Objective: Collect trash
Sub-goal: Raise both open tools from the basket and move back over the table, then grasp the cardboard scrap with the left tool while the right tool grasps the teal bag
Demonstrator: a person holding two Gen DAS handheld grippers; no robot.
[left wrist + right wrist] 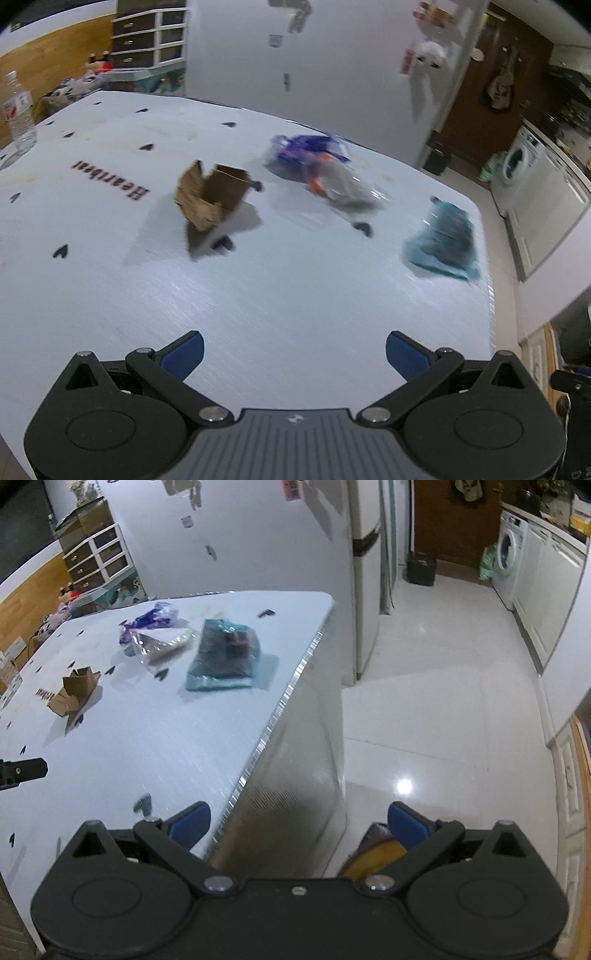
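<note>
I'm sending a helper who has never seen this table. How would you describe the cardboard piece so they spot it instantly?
On the white table, three bits of trash lie in a row. The cardboard box is at the left end, nearest the printed lettering. It alone is brown, stiff and torn open; its neighbours are plastic wrappers.

Dim, motion-blurred, fisheye-bent edges, perhaps overhead light
</note>
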